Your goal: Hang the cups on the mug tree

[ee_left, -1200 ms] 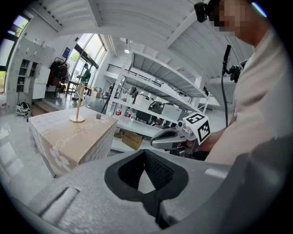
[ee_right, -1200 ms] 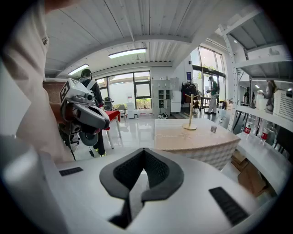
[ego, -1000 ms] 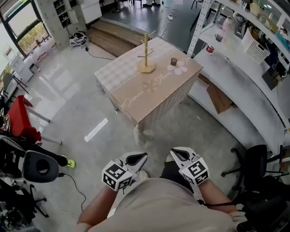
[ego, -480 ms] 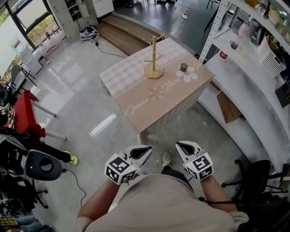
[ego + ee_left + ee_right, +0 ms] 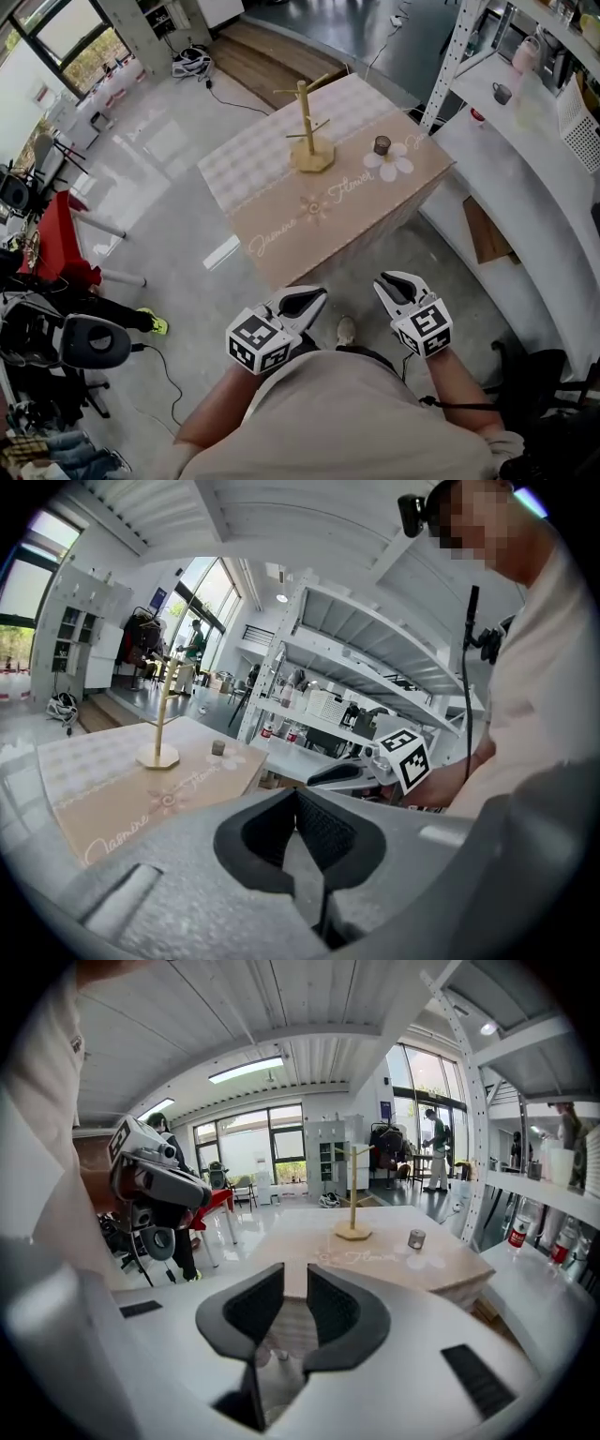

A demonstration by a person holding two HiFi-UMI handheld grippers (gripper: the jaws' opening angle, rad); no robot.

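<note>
A wooden mug tree (image 5: 309,131) stands bare on the cloth-covered table (image 5: 281,216), with one small dark cup (image 5: 382,145) on a flower print to its right. Both grippers are held low by the person's body, well short of the table. The left gripper (image 5: 314,296) has its jaws together and holds nothing. The right gripper (image 5: 392,281) has jaws that are opening, with a narrow gap and nothing between them. The left gripper view shows the tree (image 5: 159,726) and the cup (image 5: 217,748) far off. The right gripper view shows the tree (image 5: 353,1199) and the cup (image 5: 416,1238) ahead.
A long white counter with metal shelving (image 5: 525,187) runs along the right, with a mug (image 5: 503,93) on it. An office chair (image 5: 89,342) and a red seat (image 5: 56,244) stand at the left. A wooden step (image 5: 253,56) lies behind the table.
The person has come closer to the table, which now sits nearer and more central. Both grippers have stayed low in front of the body.
</note>
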